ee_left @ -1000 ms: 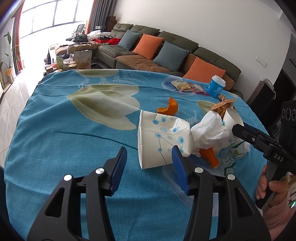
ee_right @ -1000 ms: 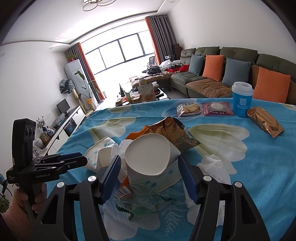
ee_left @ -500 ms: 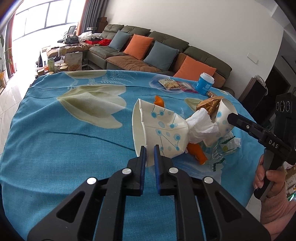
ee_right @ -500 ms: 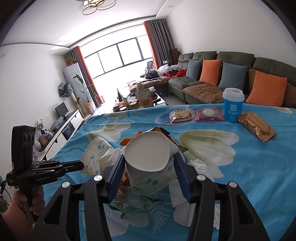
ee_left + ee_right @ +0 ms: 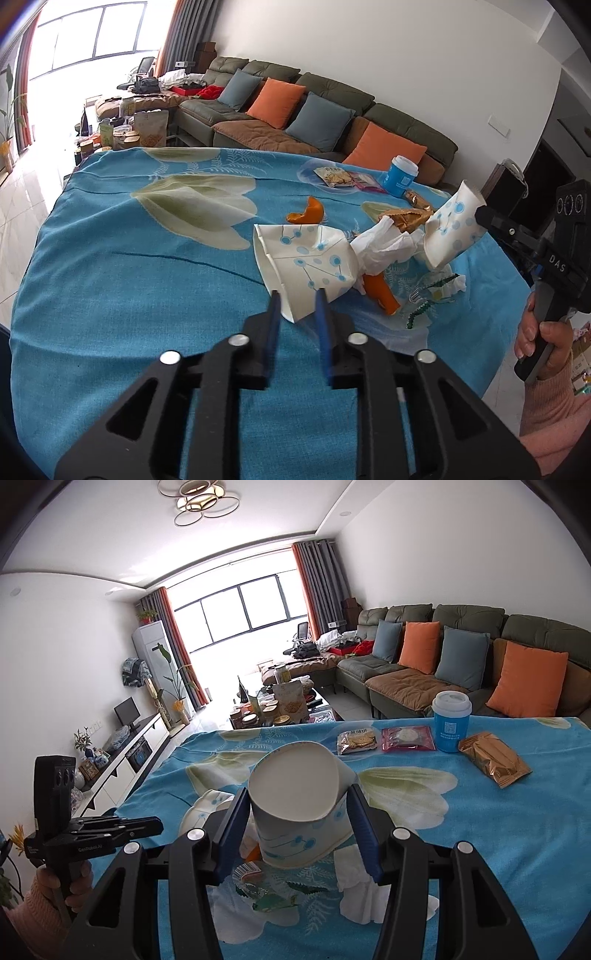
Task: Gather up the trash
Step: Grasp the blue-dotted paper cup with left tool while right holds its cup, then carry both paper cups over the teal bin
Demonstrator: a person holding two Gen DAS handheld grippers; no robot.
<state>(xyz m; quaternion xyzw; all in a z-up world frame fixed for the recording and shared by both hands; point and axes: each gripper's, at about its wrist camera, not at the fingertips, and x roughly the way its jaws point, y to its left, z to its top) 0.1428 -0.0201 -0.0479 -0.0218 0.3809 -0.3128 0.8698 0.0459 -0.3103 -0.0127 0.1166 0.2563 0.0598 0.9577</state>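
Two paper cups occupy us: our right hand-held gripper (image 5: 299, 825) pinches one cup (image 5: 299, 805) by its sides, lifted above the counter (image 5: 480, 830). Our left hand-held gripper (image 5: 297, 314) is opening, its jaws around the edge of the crushed cup (image 5: 306, 266) lying ahead, beside tissue (image 5: 384, 243).

Right tool (image 5: 299, 821) lifted paper cup (image 5: 301, 805) clear of trash pile above white tissue (image 5: 384, 243). Left tool (image 5: 297, 314) pinched crushed cup (image 5: 306, 266) rim, jaws now opening, rim between them.
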